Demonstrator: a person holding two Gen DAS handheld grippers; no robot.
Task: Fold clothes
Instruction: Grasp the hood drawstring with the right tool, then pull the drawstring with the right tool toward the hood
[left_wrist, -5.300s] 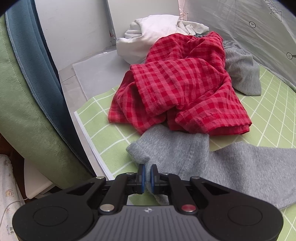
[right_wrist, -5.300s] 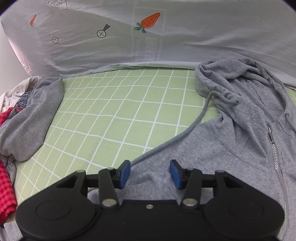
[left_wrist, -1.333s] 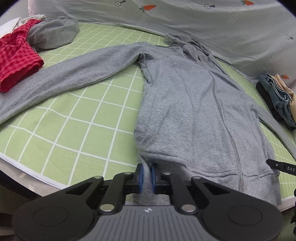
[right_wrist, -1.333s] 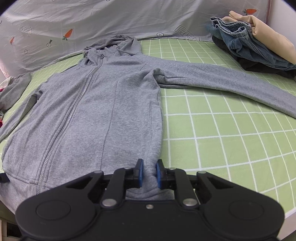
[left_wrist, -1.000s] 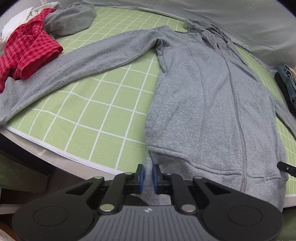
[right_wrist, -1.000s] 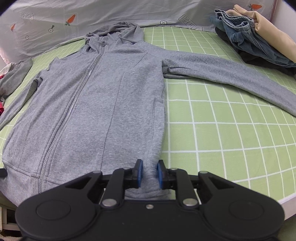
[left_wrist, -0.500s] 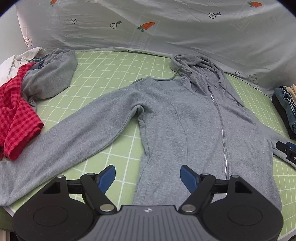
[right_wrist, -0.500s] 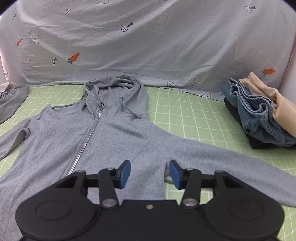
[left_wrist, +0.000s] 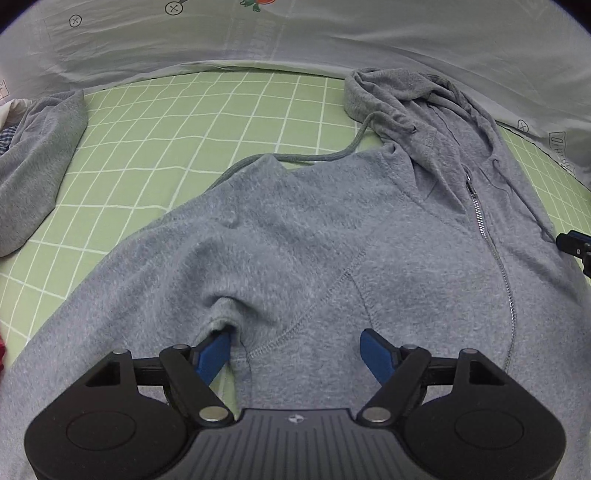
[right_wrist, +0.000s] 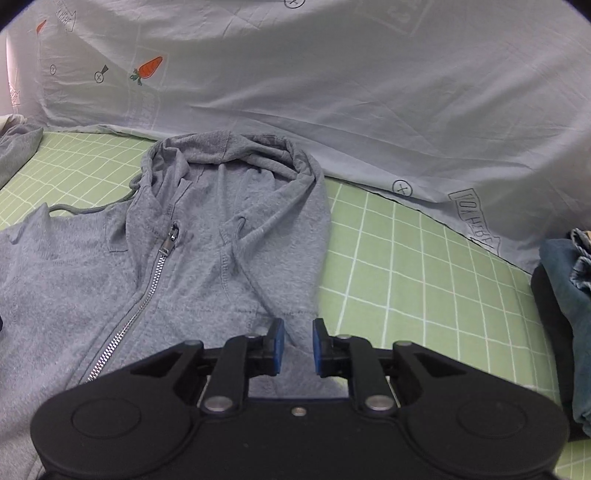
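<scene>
Left wrist view is showing the left gripper (left_wrist: 297, 349) spread wide over the grey hoodie (left_wrist: 314, 240), its left blue pad (left_wrist: 214, 350) tucking into the armpit fold, gripping nothing. Right wrist view is showing the right gripper (right_wrist: 295, 347) with jaws that have just been closing, a narrow gap remaining, hoodie fabric lying between the pads without clearly being pinched. Farther on, the hood (right_wrist: 229, 162) is lying toward the far edge of the green checked mat (right_wrist: 406, 258), folded jeans (right_wrist: 565, 295) sitting at its right edge, a grey printed sheet (right_wrist: 332, 92) hanging behind.
</scene>
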